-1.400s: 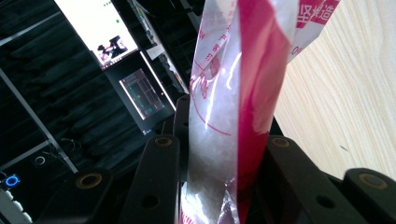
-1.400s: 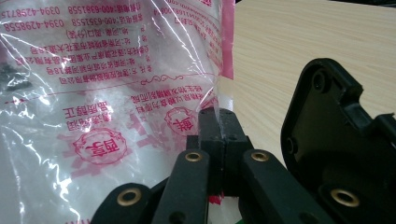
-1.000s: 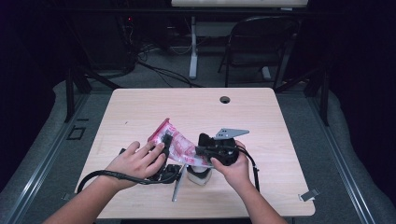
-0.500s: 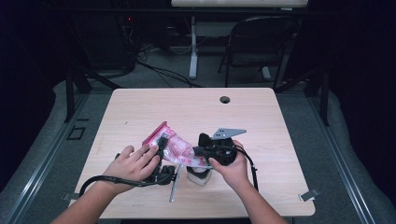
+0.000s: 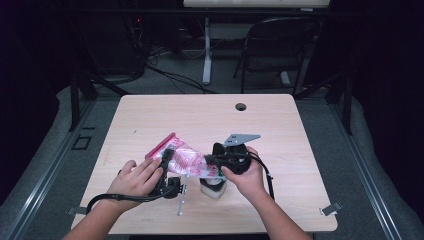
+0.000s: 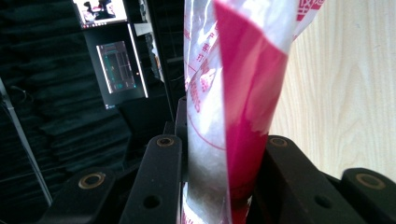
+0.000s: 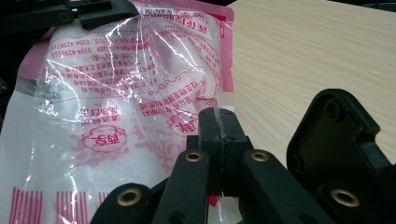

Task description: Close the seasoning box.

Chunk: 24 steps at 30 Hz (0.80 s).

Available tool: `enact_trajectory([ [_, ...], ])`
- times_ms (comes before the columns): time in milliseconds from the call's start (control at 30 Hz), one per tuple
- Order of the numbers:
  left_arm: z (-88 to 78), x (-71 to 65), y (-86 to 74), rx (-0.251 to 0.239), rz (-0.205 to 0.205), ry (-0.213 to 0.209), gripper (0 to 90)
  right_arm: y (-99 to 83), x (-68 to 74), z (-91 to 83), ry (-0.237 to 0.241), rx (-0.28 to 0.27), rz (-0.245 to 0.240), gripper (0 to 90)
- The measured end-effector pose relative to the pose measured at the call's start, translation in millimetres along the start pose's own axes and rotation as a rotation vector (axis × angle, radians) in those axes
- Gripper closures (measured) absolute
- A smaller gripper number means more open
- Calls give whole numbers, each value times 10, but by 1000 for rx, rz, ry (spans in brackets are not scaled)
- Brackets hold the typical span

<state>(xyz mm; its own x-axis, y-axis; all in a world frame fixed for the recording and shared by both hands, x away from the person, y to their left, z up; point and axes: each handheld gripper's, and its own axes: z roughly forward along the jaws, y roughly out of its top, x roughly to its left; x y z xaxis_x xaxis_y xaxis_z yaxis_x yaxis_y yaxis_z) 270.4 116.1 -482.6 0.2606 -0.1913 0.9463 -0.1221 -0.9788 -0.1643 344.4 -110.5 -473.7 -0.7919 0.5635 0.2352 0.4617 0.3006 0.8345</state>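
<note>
Bag (image 5: 186, 159) of pink-printed film hung just above the near table (image 5: 300, 125) — light, soft, slippery; edges gave best purchase. Left gripper (image 6: 219, 177) clamped its bunched left end, right gripper (image 7: 219, 140) pinched its right edge.

A clear bag (image 5: 182, 159) printed with pink-red characters, round seals and stripes, and a solid pink-red strip at its ten o'clock edge. Black grippers (image 5: 167, 172). Pale wood-grain table (image 5: 300, 140). Grey plate (image 5: 241, 138) at one o'clock.
</note>
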Motion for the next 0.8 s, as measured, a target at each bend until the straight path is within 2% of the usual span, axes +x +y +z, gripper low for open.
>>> enact_trajectory([
  [67, 7, -18, -9, 1, -2, -4, 769, 11, 5, 1, -1, 9, -4, 900],
  [333, 32, -85, -49, -12, -67, -5, 771, 42, 9, 2, 7, 20, -4, 900],
  [367, 30, -86, -51, -6, -64, -8, 771, 48, 10, 0, 7, 24, -3, 900],
  [467, 39, -111, -70, -17, -107, -1, 771, 74, 18, -2, 5, 32, -13, 900],
  [633, 52, -165, -94, -16, -132, -1, 771, 100, 36, 19, -3, 42, -20, 900],
  [800, 76, -223, -130, -21, -182, -14, 770, 119, 37, 45, 2, 55, -17, 900],
])
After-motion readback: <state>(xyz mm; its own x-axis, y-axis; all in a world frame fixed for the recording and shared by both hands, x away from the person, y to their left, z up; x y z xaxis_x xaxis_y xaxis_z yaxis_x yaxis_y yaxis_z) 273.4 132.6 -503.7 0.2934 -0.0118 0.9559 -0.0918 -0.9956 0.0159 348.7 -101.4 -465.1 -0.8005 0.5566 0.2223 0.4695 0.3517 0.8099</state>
